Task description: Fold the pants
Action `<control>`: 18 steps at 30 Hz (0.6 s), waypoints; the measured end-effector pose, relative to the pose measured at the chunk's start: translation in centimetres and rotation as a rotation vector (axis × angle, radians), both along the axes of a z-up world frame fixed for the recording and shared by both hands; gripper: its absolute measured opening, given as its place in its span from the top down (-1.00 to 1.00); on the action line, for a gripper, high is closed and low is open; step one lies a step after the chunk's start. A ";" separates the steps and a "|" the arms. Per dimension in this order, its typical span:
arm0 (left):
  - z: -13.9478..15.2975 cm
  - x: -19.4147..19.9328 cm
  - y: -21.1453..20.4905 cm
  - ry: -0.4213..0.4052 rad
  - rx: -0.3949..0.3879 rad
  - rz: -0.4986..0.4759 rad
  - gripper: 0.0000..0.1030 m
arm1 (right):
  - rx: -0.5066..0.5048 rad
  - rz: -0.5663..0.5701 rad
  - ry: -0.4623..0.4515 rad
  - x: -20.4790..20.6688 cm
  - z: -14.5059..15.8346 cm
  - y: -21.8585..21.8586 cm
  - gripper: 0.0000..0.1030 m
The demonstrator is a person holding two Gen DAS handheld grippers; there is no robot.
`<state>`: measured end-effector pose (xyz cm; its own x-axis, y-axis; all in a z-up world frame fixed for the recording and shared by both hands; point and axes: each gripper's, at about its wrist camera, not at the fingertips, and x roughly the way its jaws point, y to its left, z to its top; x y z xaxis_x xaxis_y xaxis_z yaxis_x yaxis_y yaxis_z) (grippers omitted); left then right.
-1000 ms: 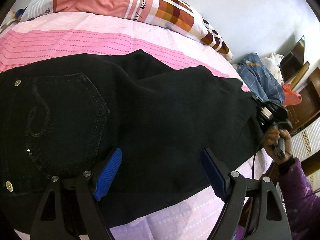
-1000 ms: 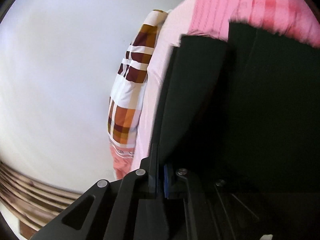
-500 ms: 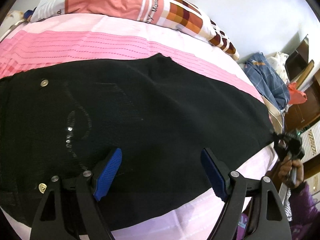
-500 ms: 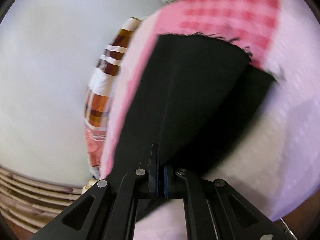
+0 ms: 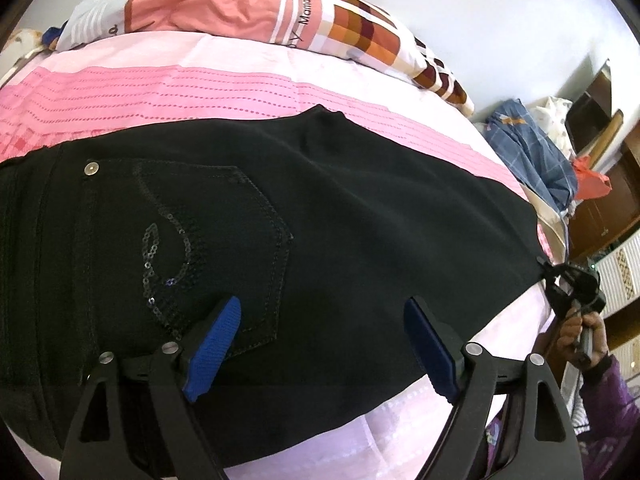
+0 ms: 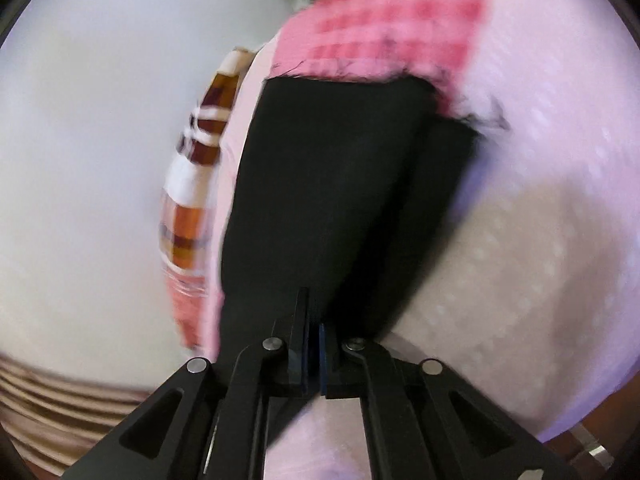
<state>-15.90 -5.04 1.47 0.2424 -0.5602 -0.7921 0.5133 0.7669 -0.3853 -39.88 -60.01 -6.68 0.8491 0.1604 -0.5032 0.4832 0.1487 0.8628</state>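
The black pants [image 5: 320,240] are lying stretched across the pink and lilac bedsheet [image 5: 160,92], and they are filling most of the left wrist view. The left tongs [image 5: 320,344] are hovering over the pants with the two blue pads [image 5: 216,344] spread wide apart, and nothing is sitting between them. The back pocket [image 5: 216,248], with a sequin curl on it and a metal rivet above, is lying just ahead of the left pad and a little to its left. The waistband side is running off to the far left of these tongs, and the leg is reaching far to their right.

There, at the far right, the right tongs [image 5: 568,280] are gripping the corner of the leg end, and the person's hand [image 5: 580,332] is holding the handle below them. In the right wrist view, which is blurred, the right tongs [image 6: 314,344] are pressed together on the black cloth [image 6: 340,200], which is running straight ahead from them toward the frayed hem.

A patterned pillow [image 5: 320,24] is lying beyond the pants, at the far side of the bed. A heap of blue checked clothes [image 5: 532,156] is lying far ahead and to the right of the left tongs.
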 end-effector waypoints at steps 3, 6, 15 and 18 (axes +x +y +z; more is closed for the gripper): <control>0.1 0.0 -0.1 0.000 0.008 -0.003 -0.63 | -0.003 -0.010 0.006 -0.3 0.5 0.3 0.76; 0.3 0.0 0.4 0.022 -0.034 0.023 -0.64 | 0.077 0.021 -0.077 -0.4 0.7 1.4 0.55; 0.3 -0.9 0.3 0.000 -0.045 0.021 -0.64 | 0.153 0.210 -0.094 3.3 -0.4 8.0 0.36; 0.2 -0.7 0.5 0.013 -0.063 0.034 -0.64 | 0.155 0.216 -0.081 4.5 -0.3 8.9 0.36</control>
<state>-16.63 -4.50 1.65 0.2518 -0.6008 -0.7587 0.4820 0.7577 -0.4401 -35.39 -51.16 -7.02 0.8233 0.4118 -0.3907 0.3836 0.1035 0.9177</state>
